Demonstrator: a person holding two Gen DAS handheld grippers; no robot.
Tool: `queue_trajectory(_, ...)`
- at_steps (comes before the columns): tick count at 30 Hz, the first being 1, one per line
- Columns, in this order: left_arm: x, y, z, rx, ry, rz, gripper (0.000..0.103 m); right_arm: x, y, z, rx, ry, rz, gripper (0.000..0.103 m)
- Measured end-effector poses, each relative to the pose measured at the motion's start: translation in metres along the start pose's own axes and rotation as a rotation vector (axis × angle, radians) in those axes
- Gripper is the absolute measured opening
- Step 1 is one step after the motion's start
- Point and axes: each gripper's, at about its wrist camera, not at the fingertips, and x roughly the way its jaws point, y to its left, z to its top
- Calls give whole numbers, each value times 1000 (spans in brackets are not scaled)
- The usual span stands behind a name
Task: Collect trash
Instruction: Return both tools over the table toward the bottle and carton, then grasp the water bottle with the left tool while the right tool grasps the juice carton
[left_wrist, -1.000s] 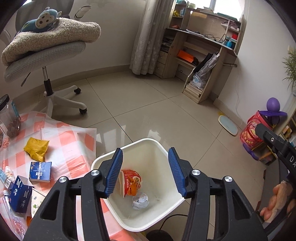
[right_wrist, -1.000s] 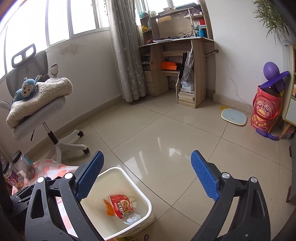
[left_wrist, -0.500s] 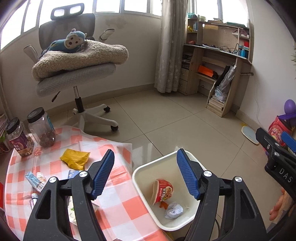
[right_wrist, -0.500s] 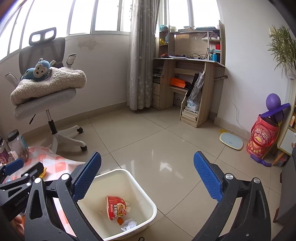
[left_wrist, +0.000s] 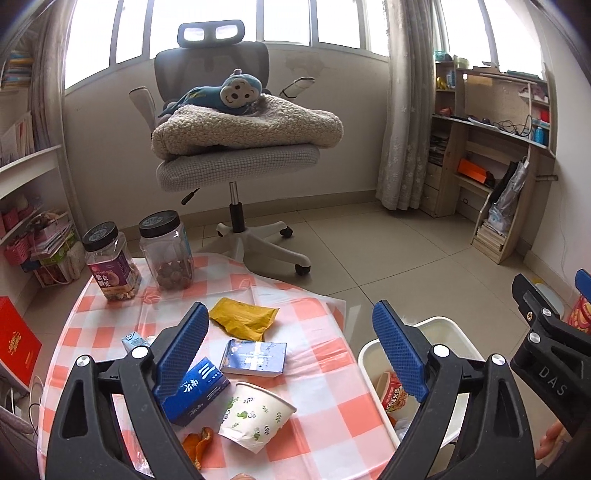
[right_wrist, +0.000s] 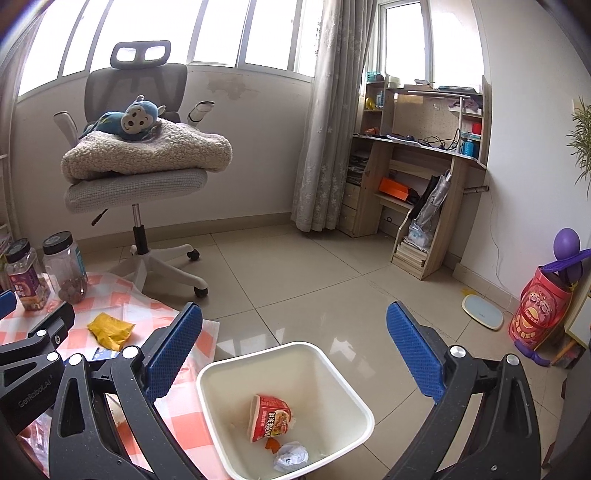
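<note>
On the round desk (left_wrist: 325, 373) under its orange-checked cloth, beside the white plastic bin (right_wrist: 354, 398), trash waits. The left hand-held gripper (left_wrist: 291, 350), empty, jaws opening, should straddle the leaf-printed paper cup (left_wrist: 258, 417) squarely; the right hand-held gripper (right_wrist: 295, 350) hangs released over the bin.

White square bin (right_wrist: 334, 373) on the floor beside the table (left_wrist: 325, 424), upright, open. Inside: red noodle cup (right_wrist: 269, 417) on its side, crumpled white paper (right_wrist: 291, 456), an orange scrap (right_wrist: 271, 444), maybe peel. On the checked table: paper cup (left_wrist: 255, 415) tipped over, orange peel (left_wrist: 197, 445), yellow wrapper (left_wrist: 243, 317), flat dark blue box (left_wrist: 255, 357), blue carton (left_wrist: 197, 391).
</note>
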Motion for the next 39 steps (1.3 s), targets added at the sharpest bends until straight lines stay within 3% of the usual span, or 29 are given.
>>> queue_trajectory(12, 11, 76, -9, -75, 62, 122, 89, 1, 77, 2, -54, 29, 99, 96)
queue_trajectory(17, 33, 118, -17, -128, 150, 182, 89, 5, 109, 1, -74, 57, 145, 96)
queue_trajectory(21, 57, 156, -27, -188, 281, 219, 89, 8, 132, -2, -96, 92, 193, 96)
queue_trajectory(30, 112, 230, -99, -389, 720, 137, 86, 21, 164, -4, -99, 184, 273, 96)
queue_trajectory(32, 116, 235, -112, -415, 767, 107, 80, 28, 167, -6, -73, 238, 299, 96)
queue_trajectory(39, 134, 234, -136, -454, 855, 11, 77, 58, 183, -25, 56, 468, 417, 96)
